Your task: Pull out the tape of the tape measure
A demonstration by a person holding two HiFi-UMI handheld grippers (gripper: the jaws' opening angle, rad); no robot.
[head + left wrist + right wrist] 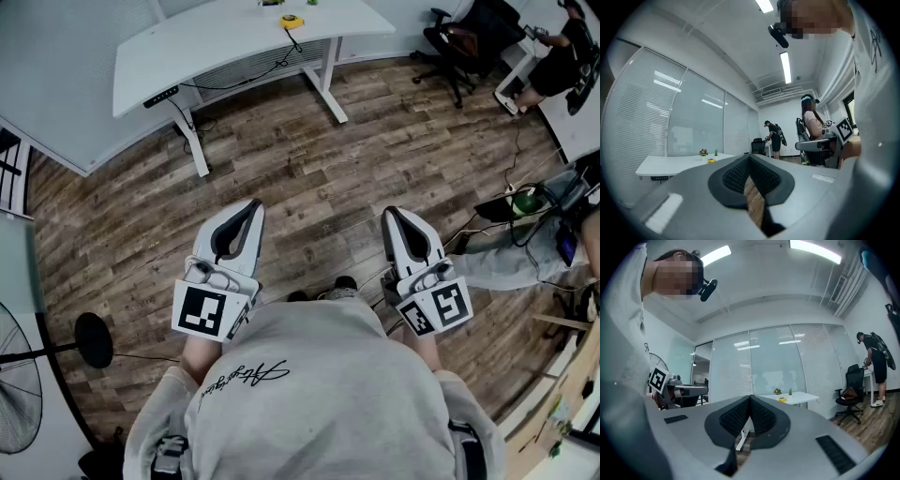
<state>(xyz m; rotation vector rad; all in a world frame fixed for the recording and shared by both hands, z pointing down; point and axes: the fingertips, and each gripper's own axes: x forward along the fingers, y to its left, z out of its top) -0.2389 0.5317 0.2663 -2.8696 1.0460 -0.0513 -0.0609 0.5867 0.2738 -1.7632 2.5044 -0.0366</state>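
A brown wood-plank floor [309,178] is filling the office, with a long white counter [206,47] standing at the upper left of the frame. A small yellow tape measure [292,21] is lying on it, top centre. The left tongs [251,206] and right tongs [391,214] are hovering mid-frame, well apart from it, both pressed together, empty.

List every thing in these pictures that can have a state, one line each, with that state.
Left gripper: jaws shut, nothing between them.
Right gripper: jaws shut, nothing between them.
Small yellow tape measure: lying on the white desk, untouched, far from both grippers.
Black office chair: nobody sitting in it.
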